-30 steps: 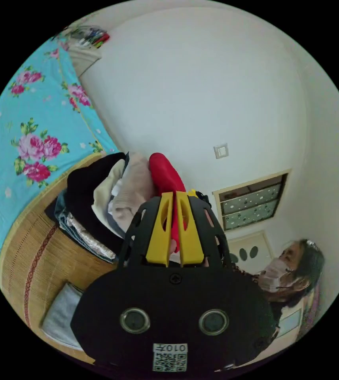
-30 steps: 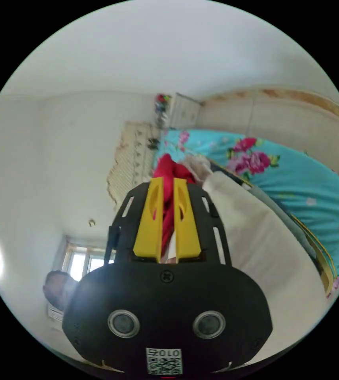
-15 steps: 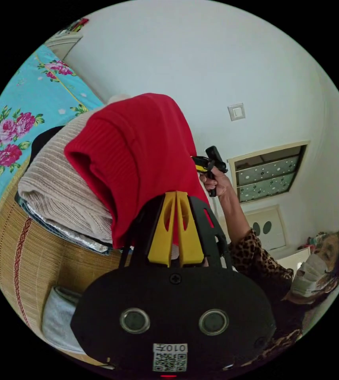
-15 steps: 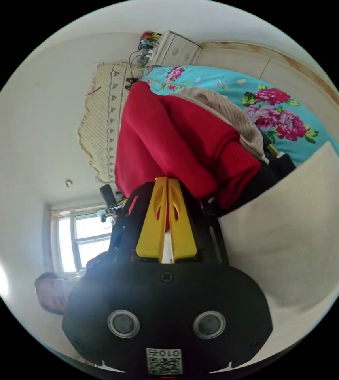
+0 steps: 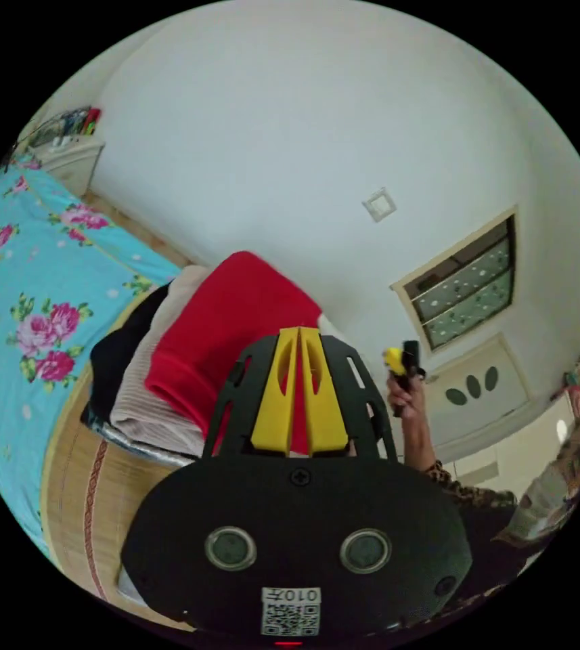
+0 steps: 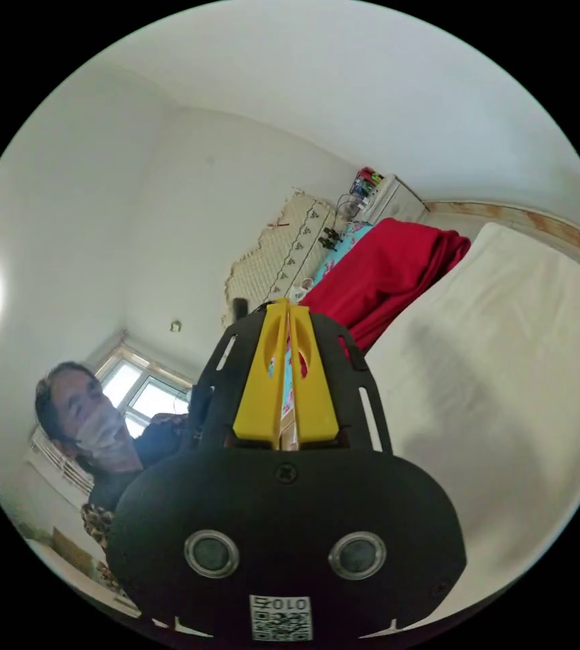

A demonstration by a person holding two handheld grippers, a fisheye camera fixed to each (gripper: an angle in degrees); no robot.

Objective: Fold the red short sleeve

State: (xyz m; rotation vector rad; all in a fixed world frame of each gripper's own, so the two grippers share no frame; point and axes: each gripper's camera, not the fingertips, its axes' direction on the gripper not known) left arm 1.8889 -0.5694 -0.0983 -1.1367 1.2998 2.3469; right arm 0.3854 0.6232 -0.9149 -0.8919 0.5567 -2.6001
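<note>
The red knitted short sleeve (image 5: 229, 325), folded, now rests atop the clothes pile (image 5: 144, 379) on the bed; both grippers (image 5: 300, 379) (image 6: 288, 369) have let go, jaws pressed together. Soft, light knit; grip folded edges.
</note>
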